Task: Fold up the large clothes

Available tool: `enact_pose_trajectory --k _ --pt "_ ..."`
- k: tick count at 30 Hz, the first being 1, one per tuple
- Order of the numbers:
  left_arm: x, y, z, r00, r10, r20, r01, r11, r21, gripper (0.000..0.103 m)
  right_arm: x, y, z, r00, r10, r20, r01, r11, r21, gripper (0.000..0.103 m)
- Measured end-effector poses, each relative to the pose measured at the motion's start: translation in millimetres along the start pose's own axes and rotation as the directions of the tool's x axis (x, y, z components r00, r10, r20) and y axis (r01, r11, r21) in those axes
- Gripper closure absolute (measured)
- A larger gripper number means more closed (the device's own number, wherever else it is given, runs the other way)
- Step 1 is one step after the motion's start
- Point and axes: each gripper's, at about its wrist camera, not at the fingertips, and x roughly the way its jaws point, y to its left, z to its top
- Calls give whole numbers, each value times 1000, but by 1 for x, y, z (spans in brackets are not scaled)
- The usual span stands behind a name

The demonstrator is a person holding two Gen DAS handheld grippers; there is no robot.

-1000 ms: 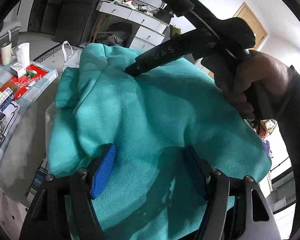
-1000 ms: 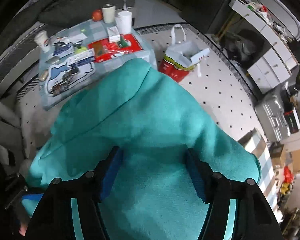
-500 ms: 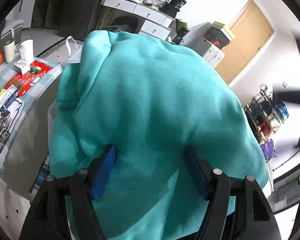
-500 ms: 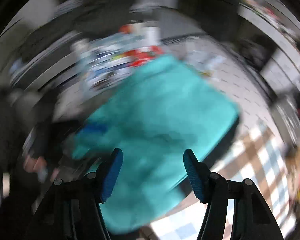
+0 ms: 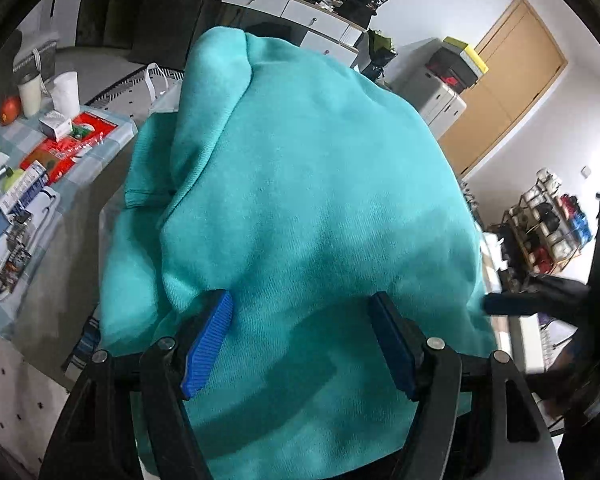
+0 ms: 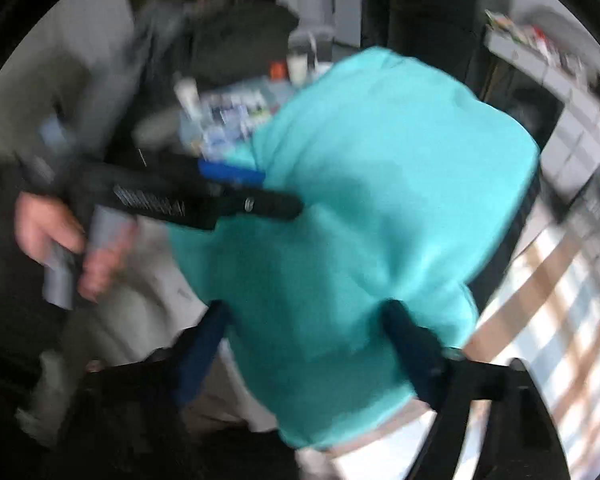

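Note:
A teal sweatshirt (image 5: 300,200) lies bunched in a folded heap on a raised surface and fills the left wrist view. My left gripper (image 5: 302,340) is open, its blue pads spread over the near part of the cloth. In the blurred right wrist view the same sweatshirt (image 6: 372,200) sits ahead. My right gripper (image 6: 308,340) is open above its near edge. The left gripper (image 6: 236,196) shows there at the sweatshirt's left side, held by a hand. The right gripper's dark tip (image 5: 540,300) shows at the right edge of the left wrist view.
A low table (image 5: 112,136) with a checked cloth stands at the left, with cups, an apple, boxes and papers on it. A white drawer unit (image 5: 292,12) stands behind. A door (image 5: 512,92) and a shelf rack (image 5: 548,224) are at the right. Checked flooring (image 6: 548,320) lies right.
My right gripper has pulled off the top of the sweatshirt and swung round to the right side, with strong motion blur. The left gripper has stayed in place, open over the cloth.

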Motion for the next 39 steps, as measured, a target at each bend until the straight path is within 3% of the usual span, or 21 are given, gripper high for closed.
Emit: enact_pose_trajectory --k 3,6,10,12,15,16,18,19,20,21,23,24,27,29,31,35,39 --pt "4 -2 -1 999 35 2 -35 999 10 37 -12 -10 -6 992 112 67 -115 992 46 44" --pt "8 -3 -2 998 60 -5 -60 998 14 37 20 -26 -12 992 128 16 -129 982 140 65" --pt "-4 0 -5 998 52 33 -51 998 -21 37 23 -54 -15 969 209 135 -238 938 252 88" --pt "-20 -11 -12 993 99 65 -98 995 -30 36 7 -58 -29 953 224 205 -277 919 282 87" --pt "-53 -44 -30 970 150 191 -157 987 19 36 -34 -41 -61 927 168 334 -246 947 207 73" --pt "-65 -57 -39 959 148 241 -161 986 38 36 -53 -29 -77 909 140 394 -220 961 166 68" --pt "-89 -84 -63 924 162 345 -194 979 58 26 -82 -11 -103 866 54 497 -134 983 126 27" --pt "-102 -100 -79 898 170 405 -214 975 65 15 -98 -2 -119 830 23 558 -105 988 116 21" --pt "-113 -115 -94 869 185 459 -242 968 68 12 -114 7 -136 787 -19 617 -69 991 119 12" --pt "-121 -126 -106 841 200 503 -268 961 66 12 -130 15 -153 747 -69 662 -28 990 135 8" --pt "-138 -148 -130 778 248 577 -333 942 43 1 -156 31 -178 682 -145 717 24 984 176 0" --pt "-146 -158 -143 744 267 612 -356 934 25 1 -166 34 -184 661 -165 732 38 982 187 0" --pt "-166 -184 -174 669 292 684 -399 917 -1 1 -188 62 -201 603 -238 761 138 971 194 0" --pt "-174 -197 -187 650 317 691 -425 905 -15 1 -198 86 -210 552 -275 787 227 958 176 0" --pt "-181 -203 -198 647 314 695 -418 908 -21 1 -204 105 -224 496 -322 806 294 936 193 0" --pt "-189 -210 -207 636 313 705 -420 907 -24 1 -212 118 -258 412 -343 844 323 921 217 0" --pt "-194 -214 -212 630 288 721 -407 913 -9 1 -224 136 -273 407 -301 862 314 933 177 0"
